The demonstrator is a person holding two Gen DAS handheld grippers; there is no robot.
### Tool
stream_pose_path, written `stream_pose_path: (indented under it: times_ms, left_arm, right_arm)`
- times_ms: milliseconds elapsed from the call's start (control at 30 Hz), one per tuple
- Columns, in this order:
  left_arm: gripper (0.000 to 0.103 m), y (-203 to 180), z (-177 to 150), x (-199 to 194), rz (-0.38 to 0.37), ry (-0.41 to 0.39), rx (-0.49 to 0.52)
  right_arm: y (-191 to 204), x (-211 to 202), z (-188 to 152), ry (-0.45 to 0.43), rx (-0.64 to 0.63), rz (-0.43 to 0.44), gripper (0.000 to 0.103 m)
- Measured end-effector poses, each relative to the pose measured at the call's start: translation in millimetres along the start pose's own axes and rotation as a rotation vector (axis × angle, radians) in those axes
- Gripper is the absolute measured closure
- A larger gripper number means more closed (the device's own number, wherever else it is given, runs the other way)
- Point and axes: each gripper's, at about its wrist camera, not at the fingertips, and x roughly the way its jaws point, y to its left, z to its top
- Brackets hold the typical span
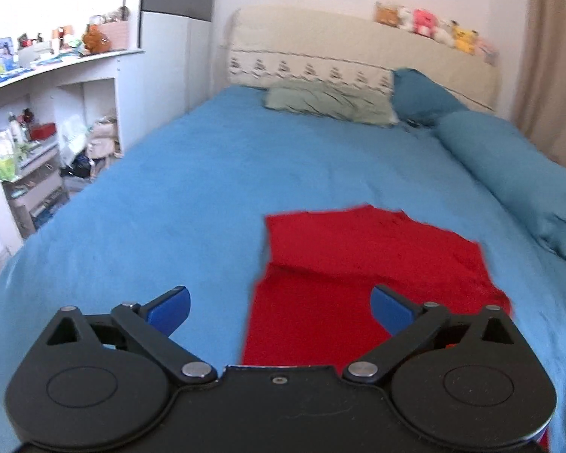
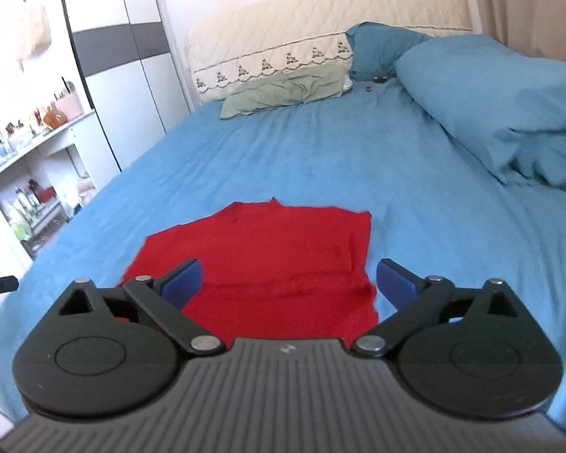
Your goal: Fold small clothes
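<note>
A small red garment (image 1: 358,264) lies partly folded on the blue bed sheet (image 1: 188,188), with a folded layer over its far half. My left gripper (image 1: 281,305) is open and empty, held above the garment's near left edge. In the right wrist view the same red garment (image 2: 275,253) lies flat on the sheet (image 2: 320,151). My right gripper (image 2: 288,283) is open and empty, held above the garment's near right part. Neither gripper touches the cloth.
A green pillow (image 1: 328,102) and a blue pillow (image 1: 422,94) lie at the headboard (image 1: 358,49), which carries plush toys (image 1: 426,22). A rolled blue duvet (image 2: 509,94) runs along the right side. Cluttered white shelves (image 1: 37,120) stand left of the bed.
</note>
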Motion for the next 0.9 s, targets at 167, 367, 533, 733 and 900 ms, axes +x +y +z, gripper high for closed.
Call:
stream_pose_path:
  times_ms: [167,367,533,733,900]
  left_arm:
    - [0.0,2.1,-45.4,-22.3,-0.005,0.091,-0.012]
    - [0.003,20.0,-107.2,-13.2,-0.01,0.201,-0.119]
    - [0.02,27.6,-142.7,4.8,0.024,0.261,-0.133]
    - [0.044,29.5,-159.7,18.5,0.007,0.294,-0.116]
    - [0.053,24.6,-166.3,21.7,0.0,0.29,-0.084]
  right_arm:
    - [-2.2,-49.1,-34.9,0.034,-0.015,-0.013,0.0]
    - [-9.8,-68.1,-100.8,0.135,0.007,-0.039,0.0]
    - [-15.5,-67.0,-153.2,0.199,0.035,-0.114,0.0]
    - [-22.8,-59.0,-191.4,0.238,0.082,-0.156,0.002]
    - [-25.3,-49.7,-201.9,0.259,0.081,-0.18,0.013]
